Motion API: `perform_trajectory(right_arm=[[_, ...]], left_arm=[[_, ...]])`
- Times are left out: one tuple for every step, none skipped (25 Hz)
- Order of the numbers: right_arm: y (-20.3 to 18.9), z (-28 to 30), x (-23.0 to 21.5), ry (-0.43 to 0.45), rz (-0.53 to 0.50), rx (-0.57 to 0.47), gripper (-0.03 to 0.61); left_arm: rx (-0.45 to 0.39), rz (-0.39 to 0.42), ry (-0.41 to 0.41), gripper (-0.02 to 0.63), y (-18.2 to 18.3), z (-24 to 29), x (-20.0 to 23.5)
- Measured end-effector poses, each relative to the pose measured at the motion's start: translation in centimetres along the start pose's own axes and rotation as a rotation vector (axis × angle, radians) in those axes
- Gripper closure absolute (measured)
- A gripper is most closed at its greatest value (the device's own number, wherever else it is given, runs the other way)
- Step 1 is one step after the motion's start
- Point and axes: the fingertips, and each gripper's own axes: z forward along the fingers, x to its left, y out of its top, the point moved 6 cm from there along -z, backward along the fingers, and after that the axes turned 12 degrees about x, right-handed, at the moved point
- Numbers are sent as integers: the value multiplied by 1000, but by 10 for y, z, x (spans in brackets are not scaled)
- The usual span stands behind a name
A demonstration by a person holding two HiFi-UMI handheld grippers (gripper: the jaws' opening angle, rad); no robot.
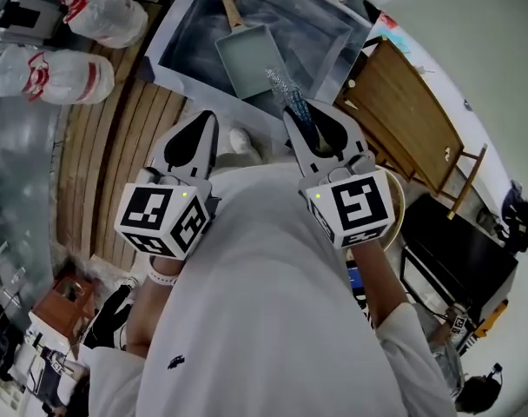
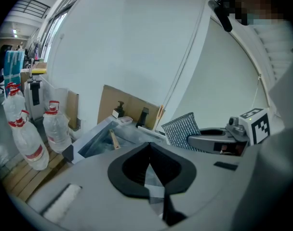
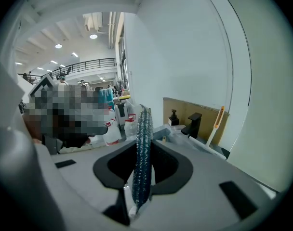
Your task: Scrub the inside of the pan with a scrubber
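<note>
1. Head view: the person holds the left gripper (image 1: 203, 127) and the right gripper (image 1: 299, 127) side by side near the chest, with both pointing far toward the steel sink (image 1: 173, 46). The square, pale pan (image 1: 251, 59) with its wooden handle lies inside the sink, apart from both grippers. Open room lies above the pan.
2. Left gripper view: the black jaws are pressed together with nothing between them.
3. Right gripper view: the jaws clamp the scrubber (image 3: 144, 124), a glittery mesh sheet seen edge-on and standing up past the tips.
</note>
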Motion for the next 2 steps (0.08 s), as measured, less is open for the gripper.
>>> perform_trajectory(right_arm=[[-2,-1,0,-9,14,-2,511],[-3,-3,0,-19,28,-5,511]], left_arm=[[5,-3,-5,609,-2,0,0],[9,-7,-11,609,-4,0,0]])
